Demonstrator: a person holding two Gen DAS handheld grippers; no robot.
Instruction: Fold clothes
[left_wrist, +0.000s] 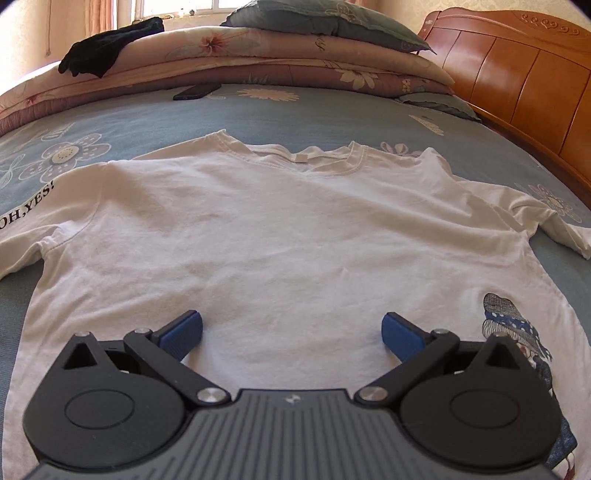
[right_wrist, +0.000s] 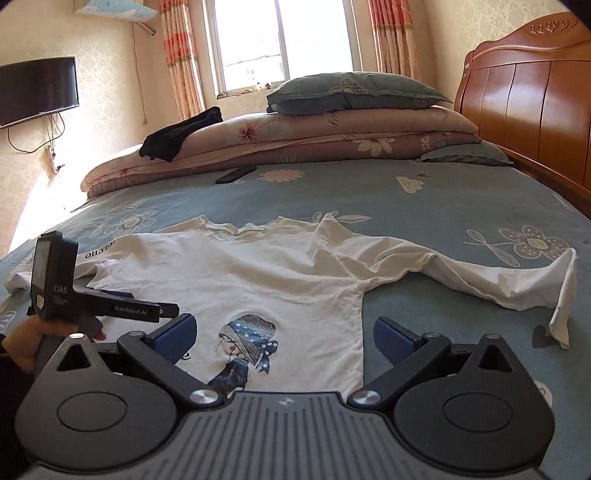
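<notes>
Both tools stand with their jaws spread wide and nothing between them. Left tool (left_wrist: 291, 334) hovers low over the hem end of the white T-shirt (left_wrist: 280, 229); its blue pads (left_wrist: 183, 334) are ribbed rubber on black hinged links, and the body behind them is grey, grooved plastic. Right tool (right_wrist: 284, 339), of the same build, hangs over the shirt's lower right corner, one pad above the cloth and the other above the bedsheet (right_wrist: 424, 206). From the right wrist view the left tool (right_wrist: 164, 312) shows side-on at the left edge, a black boxy unit held in a hand (right_wrist: 27, 341).

Soft, thin cotton, the T-shirt lies spread on the bed with its long axis running from the hem, nearest the tools, to the ribbed collar (left_wrist: 295, 160), which points toward the folded quilts (right_wrist: 295, 144). Its body is mostly flat with light creases. One sleeve carries black lettering, "OH,YES!" (left_wrist: 26, 216), and lies out to the left; the other sleeve (right_wrist: 498, 280) stretches to the right, rumpled and twisted, its cuff standing up slightly. A printed figure in a blue dotted headscarf (right_wrist: 247, 339) sits near the hem.

Blue-grey with pale flower prints, the bedsheet is smooth. A grey pillow (right_wrist: 354, 92) tops the quilts, a dark garment (right_wrist: 181, 134) drapes over their left end, and a glossy wooden headboard (right_wrist: 528, 110) stands at the right.
</notes>
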